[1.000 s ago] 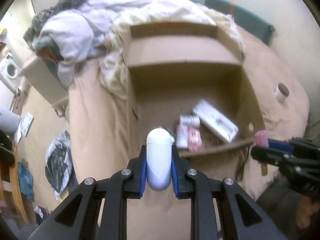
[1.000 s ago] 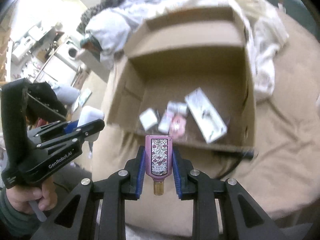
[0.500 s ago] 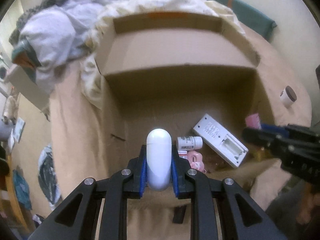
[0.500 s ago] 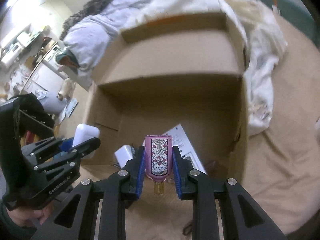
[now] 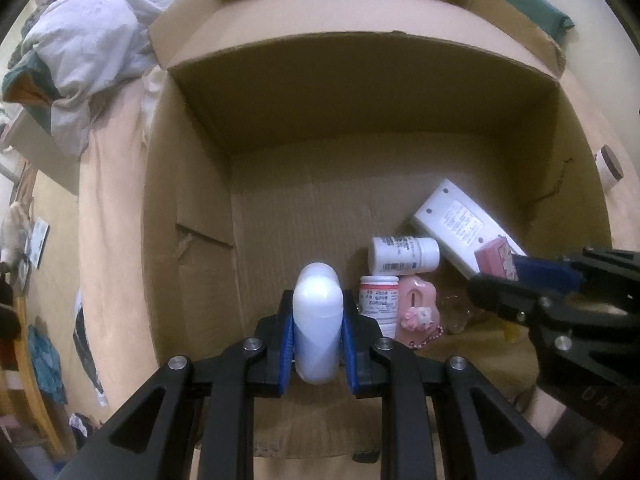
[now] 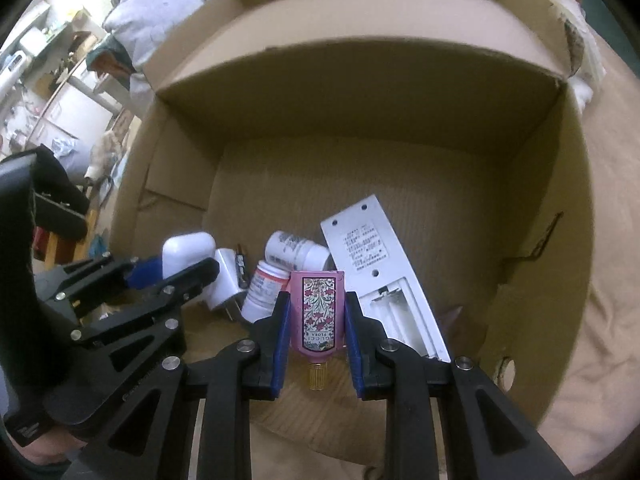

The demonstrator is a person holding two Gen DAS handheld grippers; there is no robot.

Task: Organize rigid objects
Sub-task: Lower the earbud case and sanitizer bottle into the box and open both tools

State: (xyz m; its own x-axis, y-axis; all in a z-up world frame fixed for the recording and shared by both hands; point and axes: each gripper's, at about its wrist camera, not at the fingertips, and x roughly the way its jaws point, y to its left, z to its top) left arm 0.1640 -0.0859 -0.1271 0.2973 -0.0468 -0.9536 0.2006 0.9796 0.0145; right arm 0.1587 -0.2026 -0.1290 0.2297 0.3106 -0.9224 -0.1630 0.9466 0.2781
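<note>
My left gripper (image 5: 317, 308) is shut on a white rounded case (image 5: 318, 328) and holds it inside the open cardboard box (image 5: 360, 168), above the near left of the floor. My right gripper (image 6: 315, 316) is shut on a pink floral perfume bottle (image 6: 318, 316), held cap toward me over the box's near middle. On the box floor lie a white remote (image 6: 384, 276) with its battery bay open, two white pill bottles (image 5: 404, 254), a pink charm (image 5: 418, 308) and a white plug adapter (image 6: 226, 280).
The box sits on a beige bed (image 5: 112, 200). Crumpled bedding and clothes (image 5: 92, 44) pile up behind it at the left. A small jar (image 5: 608, 164) stands on the bed right of the box. The floor with clutter lies far left.
Both grippers have moved forward and down, from in front of the box to inside it, each still holding its object. The box contents now look much closer.
</note>
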